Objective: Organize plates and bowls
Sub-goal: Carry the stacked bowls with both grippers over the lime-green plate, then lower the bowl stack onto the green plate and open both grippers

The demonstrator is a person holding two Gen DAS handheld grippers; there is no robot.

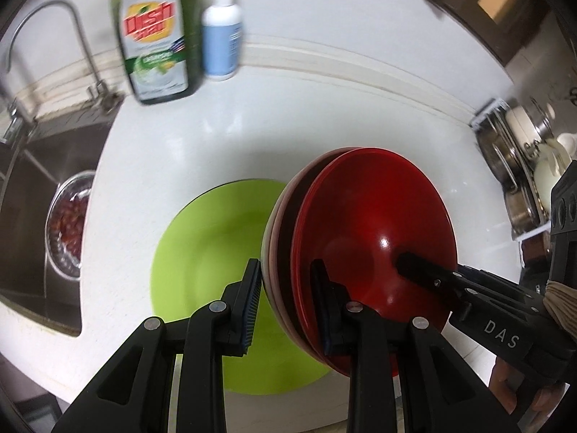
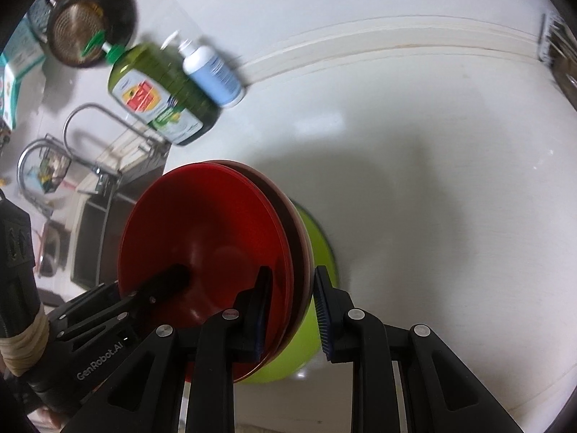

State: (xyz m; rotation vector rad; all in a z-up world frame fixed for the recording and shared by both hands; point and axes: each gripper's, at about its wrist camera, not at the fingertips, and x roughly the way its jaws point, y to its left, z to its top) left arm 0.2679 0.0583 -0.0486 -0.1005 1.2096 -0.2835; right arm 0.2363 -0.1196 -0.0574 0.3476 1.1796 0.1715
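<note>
A stack of red bowls [image 1: 378, 216] [image 2: 202, 223], with a pinkish one outermost, sits over a lime green plate [image 1: 209, 245] [image 2: 285, 361] on the white counter. My left gripper [image 1: 288, 296] straddles one side of the stack's rim, one pad outside and one inside, shut on it. My right gripper [image 2: 292, 306] clamps the opposite rim the same way. Each view shows the other gripper's inner finger [image 1: 414, 265] [image 2: 169, 278] down in the top bowl. Whether the stack rests on the plate or hangs just above it is hidden.
A green dish soap bottle [image 1: 155, 36] and a white pump bottle [image 1: 221, 36] stand at the back of the counter [image 1: 288, 126]. A steel sink [image 1: 36, 180] holding a strainer [image 1: 68, 223] lies left. A rack of pots [image 1: 523, 162] stands right.
</note>
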